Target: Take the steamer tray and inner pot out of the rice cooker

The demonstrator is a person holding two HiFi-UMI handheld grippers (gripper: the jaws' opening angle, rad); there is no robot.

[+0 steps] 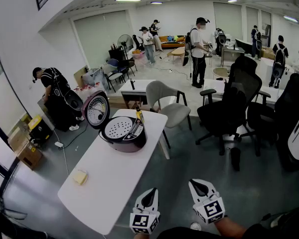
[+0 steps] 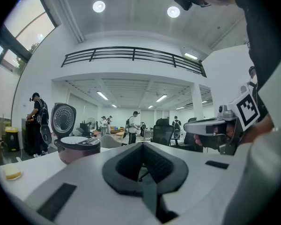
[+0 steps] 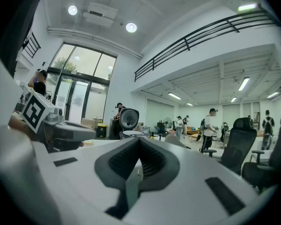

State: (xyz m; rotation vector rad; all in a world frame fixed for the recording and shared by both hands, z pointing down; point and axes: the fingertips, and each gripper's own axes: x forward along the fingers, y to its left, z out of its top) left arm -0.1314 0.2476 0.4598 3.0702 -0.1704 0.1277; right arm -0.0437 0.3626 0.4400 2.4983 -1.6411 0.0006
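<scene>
A dark rice cooker [image 1: 123, 132] stands on the white table [image 1: 102, 193] with its lid [image 1: 96, 110] swung up. A perforated white steamer tray [image 1: 117, 127] fills its mouth; the inner pot beneath is hidden. Both grippers hover level off the table's near corner, well short of the cooker. My left gripper [image 1: 149, 193] is shut and holds nothing, and my right gripper [image 1: 199, 184] is the same. The left gripper view has the cooker [image 2: 77, 147] at left beyond its closed jaws, and the right gripper view shows the cooker [image 3: 131, 134] straight ahead.
A yellow block [image 1: 79, 177] lies on the table's near left. A grey chair [image 1: 165, 101] stands behind the table and black office chairs [image 1: 229, 111] to the right. Cardboard boxes [image 1: 25, 146] sit on the floor at left. Several people stand around the room.
</scene>
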